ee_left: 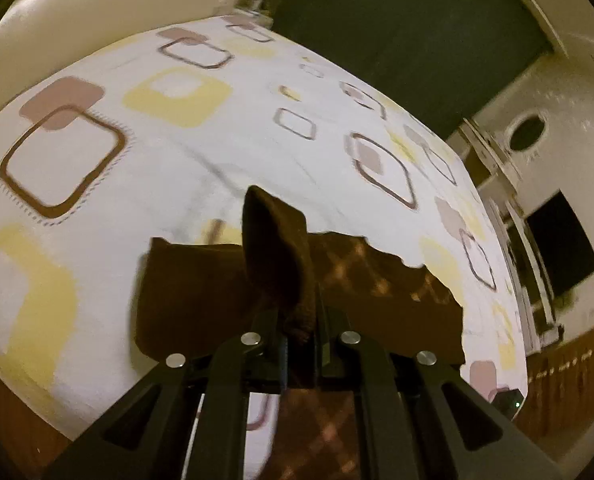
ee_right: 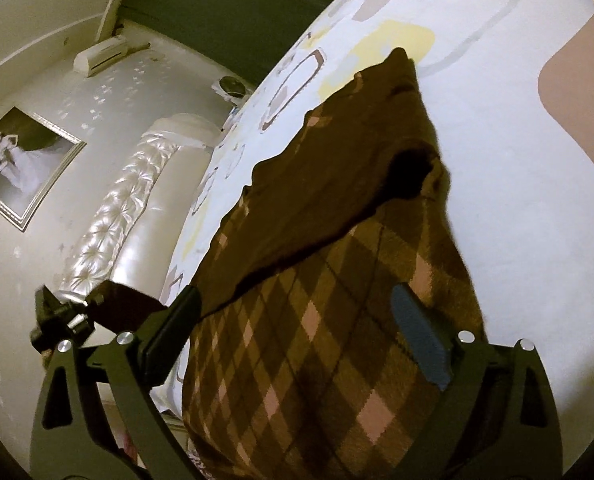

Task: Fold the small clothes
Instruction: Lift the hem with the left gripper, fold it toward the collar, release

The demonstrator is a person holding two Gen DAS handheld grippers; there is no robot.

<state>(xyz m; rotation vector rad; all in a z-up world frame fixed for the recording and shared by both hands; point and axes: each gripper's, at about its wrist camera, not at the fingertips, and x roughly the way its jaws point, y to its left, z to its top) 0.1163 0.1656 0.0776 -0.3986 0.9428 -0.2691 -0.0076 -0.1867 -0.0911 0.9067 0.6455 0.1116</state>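
Both grippers matter: left gripper pinches the soft, light brown argyle knit garment; right gripper fingers spread around it.

The garment you hold is a soft, matt knit in brown argyle, lying on a smooth printed cotton-like bedsheet. Your left gripper is matt black plastic with shiny metal pins. Behind, the tufted headboard looks glossy, like pearly leather.
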